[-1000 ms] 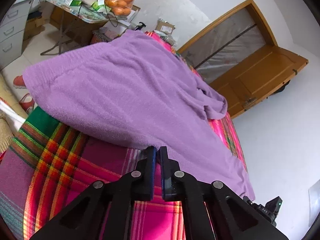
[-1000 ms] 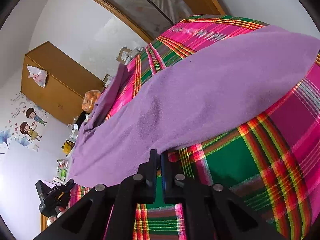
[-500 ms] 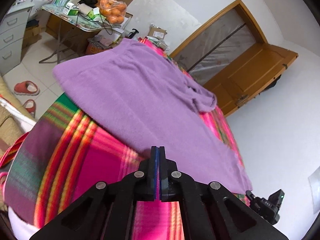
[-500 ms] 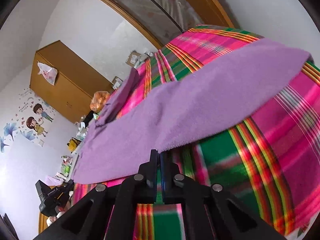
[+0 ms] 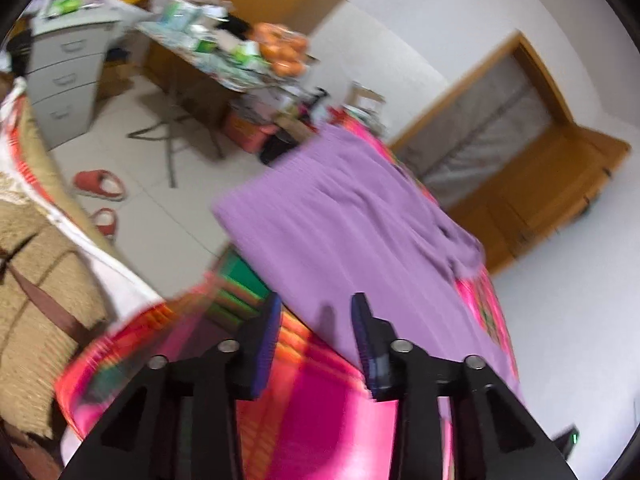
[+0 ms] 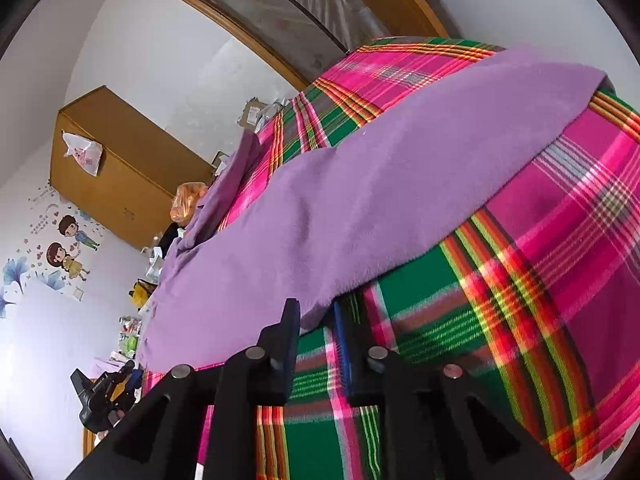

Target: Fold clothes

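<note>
A purple fleece garment point(image 5: 360, 232) lies spread flat on a pink, green and red plaid bedspread point(image 5: 320, 400). My left gripper point(image 5: 316, 316) is open just above the garment's near hem, with nothing pinched between its blue pads; this view is motion-blurred. In the right wrist view the same garment point(image 6: 400, 184) stretches across the bedspread point(image 6: 560, 240). My right gripper point(image 6: 316, 316) is open, its fingers on either side of the garment's near edge without closing on it. The left gripper point(image 6: 104, 396) shows small at the far end.
Beyond the bed stand a folding table point(image 5: 224, 76) with a bag of oranges point(image 5: 284, 52), a grey drawer cabinet point(image 5: 64, 76) and red slippers point(image 5: 100, 184) on the tile floor. A wooden door point(image 5: 560, 184) is at right, a wooden wardrobe point(image 6: 120, 168) by the wall.
Both grippers, shut at the garment's hem half a second ago, have opened and let it go. The left gripper has swung left and drawn back; the garment lies flat.
</note>
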